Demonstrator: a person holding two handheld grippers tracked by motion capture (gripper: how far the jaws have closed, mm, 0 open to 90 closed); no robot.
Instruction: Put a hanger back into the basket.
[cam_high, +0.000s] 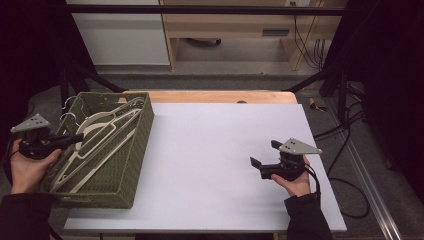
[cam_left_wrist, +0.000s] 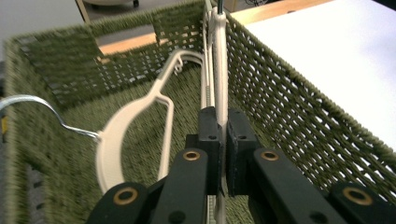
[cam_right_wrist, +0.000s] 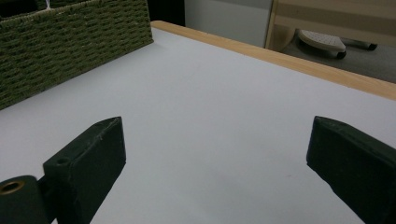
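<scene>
A green woven basket (cam_high: 134, 152) stands at the table's left and holds several cream plastic hangers (cam_high: 102, 137). My left gripper (cam_high: 75, 137) reaches over the basket's left rim. In the left gripper view, this gripper (cam_left_wrist: 222, 117) is shut on the thin bar of a cream hanger (cam_left_wrist: 220, 70), which stands on edge along the basket's wall (cam_left_wrist: 289, 102). A second hanger (cam_left_wrist: 126, 123) with a metal hook (cam_left_wrist: 32, 100) lies on the basket floor beside it. My right gripper (cam_high: 265, 153) is held open over the white table (cam_high: 210, 145) at the right, with nothing between its jaws (cam_right_wrist: 215, 140).
The basket's woven side (cam_right_wrist: 70, 42) lies far ahead of the right gripper. A wooden strip (cam_high: 220, 96) borders the table's far side. Black frame poles and cables stand beyond the table, with a wooden shelf unit (cam_high: 240, 25) on the floor behind.
</scene>
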